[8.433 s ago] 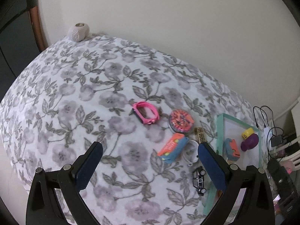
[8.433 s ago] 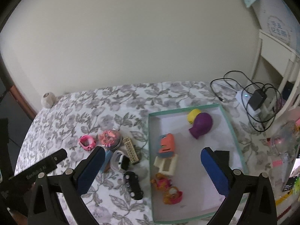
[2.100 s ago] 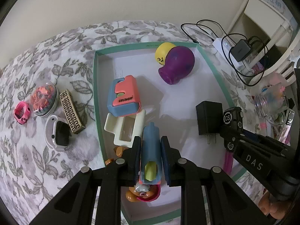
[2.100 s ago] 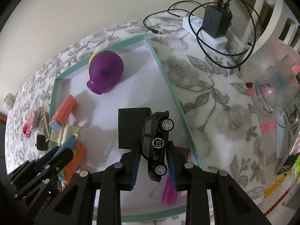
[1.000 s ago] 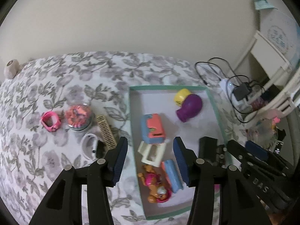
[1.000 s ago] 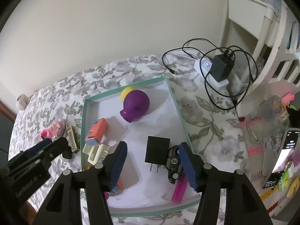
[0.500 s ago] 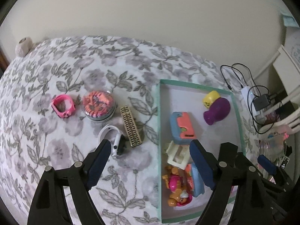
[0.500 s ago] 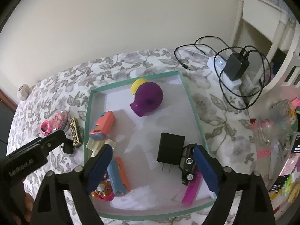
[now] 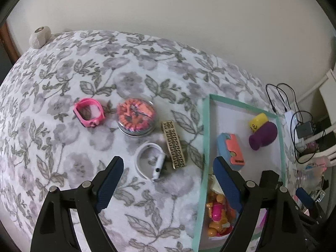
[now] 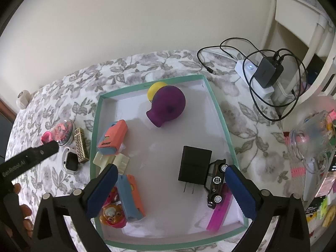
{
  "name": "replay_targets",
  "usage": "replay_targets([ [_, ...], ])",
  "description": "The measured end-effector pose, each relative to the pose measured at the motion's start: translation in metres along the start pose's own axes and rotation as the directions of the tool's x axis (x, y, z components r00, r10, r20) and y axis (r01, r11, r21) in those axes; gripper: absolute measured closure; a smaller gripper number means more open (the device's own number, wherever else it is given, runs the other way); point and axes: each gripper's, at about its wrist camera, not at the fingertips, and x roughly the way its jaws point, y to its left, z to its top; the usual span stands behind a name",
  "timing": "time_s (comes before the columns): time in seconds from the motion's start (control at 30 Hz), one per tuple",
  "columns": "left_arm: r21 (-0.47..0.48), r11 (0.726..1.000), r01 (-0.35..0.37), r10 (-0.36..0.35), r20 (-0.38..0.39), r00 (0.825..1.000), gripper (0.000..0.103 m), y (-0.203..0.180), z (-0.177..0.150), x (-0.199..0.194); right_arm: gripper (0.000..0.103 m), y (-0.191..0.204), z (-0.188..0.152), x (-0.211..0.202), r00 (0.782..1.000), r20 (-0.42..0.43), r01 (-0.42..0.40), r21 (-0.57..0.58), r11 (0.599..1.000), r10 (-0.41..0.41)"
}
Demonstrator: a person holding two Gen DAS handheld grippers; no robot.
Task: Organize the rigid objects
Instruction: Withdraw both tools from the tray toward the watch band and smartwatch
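Now toy car [image 10: 216,183] in tray [image 10: 218,109], both hand-held grippers opened, nothing btwn jaws

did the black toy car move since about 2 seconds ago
Yes. Then it was clamped in the right gripper above the tray; now the black toy car lies in the tray beside the black charger, near the right rim. The jaws, just opening, are empty.

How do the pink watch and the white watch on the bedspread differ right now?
The pink watch is bright pink; the white watch is white with a dark face. The pink one lies farther left, beyond the round case; the white one lies nearer the tray, beside the gold patterned bar. Both remain outside the tray.
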Motion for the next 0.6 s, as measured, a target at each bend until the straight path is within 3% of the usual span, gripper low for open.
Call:
replay_targets([
  [0.23, -0.023, 1.0, -0.01, 0.011, 0.046, 0.999, 0.015, 0.026, 0.012, -0.017, 0.0, 0.011, 0.003, -0.009, 0.999, 0.024, -0.047, 0.003, 0.999, 0.046],
  [0.33, -0.046, 0.999, -0.021, 0.024, 0.077, 0.997, 0.015, 0.043, 0.018, -0.028, 0.0, 0.021, 0.005, -0.016, 0.994, 0.04, -0.101, -0.002, 0.995, 0.101],
  [0.6, -0.142, 0.988, -0.06, 0.081, 0.145, 0.986, 0.015, 0.108, 0.031, -0.055, 0.0, 0.06, 0.008, -0.018, 0.986, 0.046, -0.156, -0.043, 0.987, 0.158],
])
